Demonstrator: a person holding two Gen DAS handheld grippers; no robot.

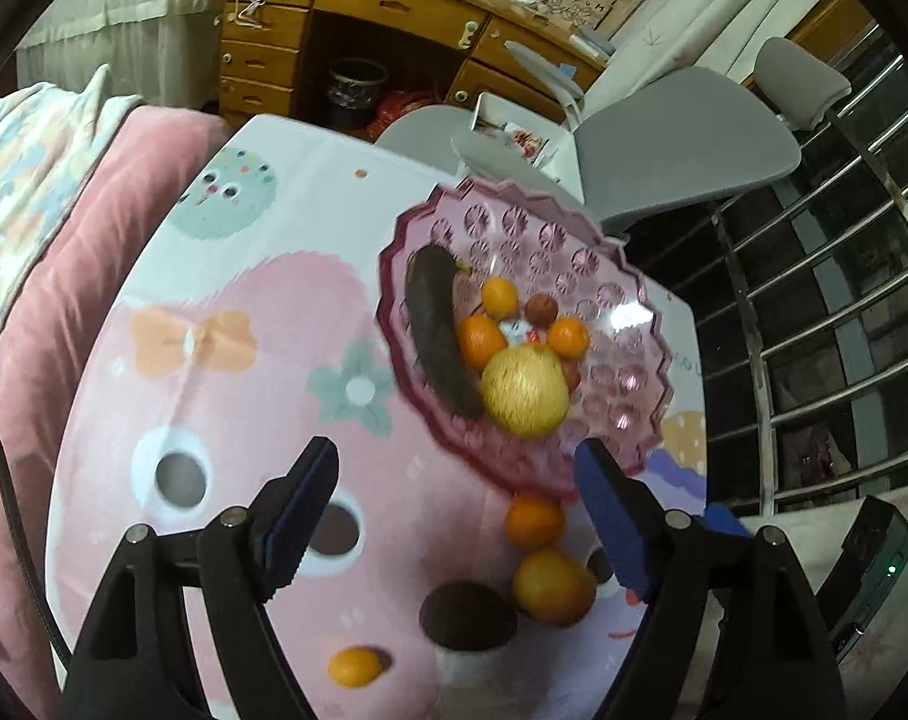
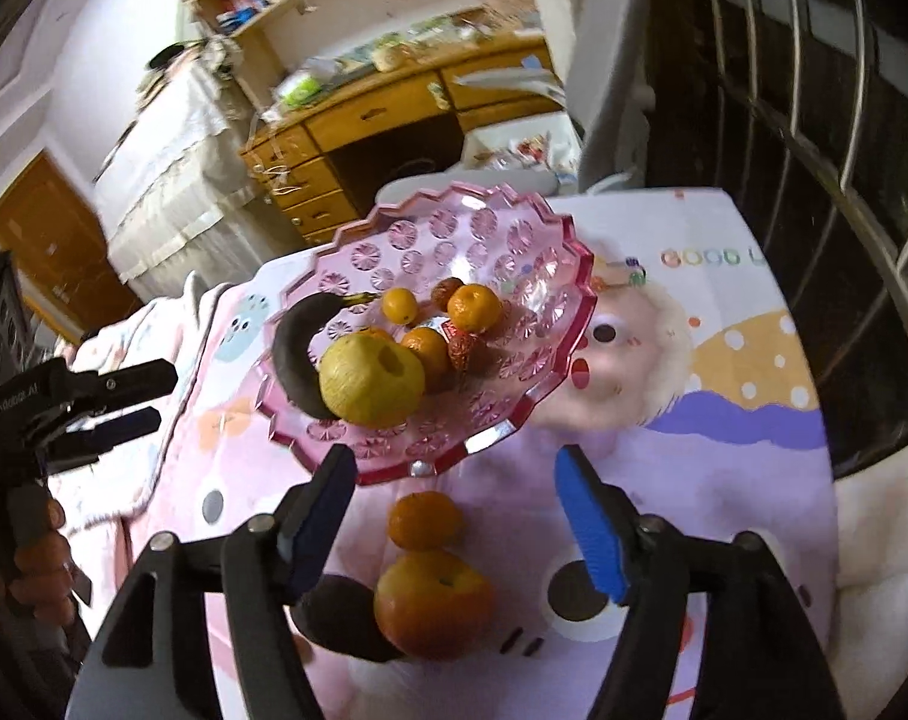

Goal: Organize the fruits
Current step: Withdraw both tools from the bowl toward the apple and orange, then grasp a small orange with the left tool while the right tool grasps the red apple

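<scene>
Left gripper (image 1: 457,477) hovers above the table (image 1: 261,312), jaws wide, nothing between them. Right gripper (image 2: 457,483) hangs lower over the near edge, jaws also wide and empty.

Left to right across the near part of the table: a small tangerine (image 1: 353,666) alone toward the near-left; a dark round fruit (image 1: 467,615); just beside it a large orange (image 1: 553,585), apparently touching; a mandarin (image 1: 533,519) between that orange and the bowl's near rim.

The pink glass bowl (image 1: 625,276) sits toward the far-right side of the table. In it: a blackened banana (image 1: 438,336) along the left wall, a yellow apple (image 1: 526,390) at the near side, several small oranges (image 1: 481,339) and a reddish fruit (image 1: 541,309) behind.

Judgement: four fruits not yet in the bowl; task partly done.

Risks:
- Large orange and dark fruit lie close together; a closing finger could nudge one away, and round fruit rolls off the near edge.
- Mandarin lies close to the rim; a finger may strike the glass and shift the bowl.
- Bowl is crowded on the near side; a dropped fruit could bounce off the apple and out.
</scene>
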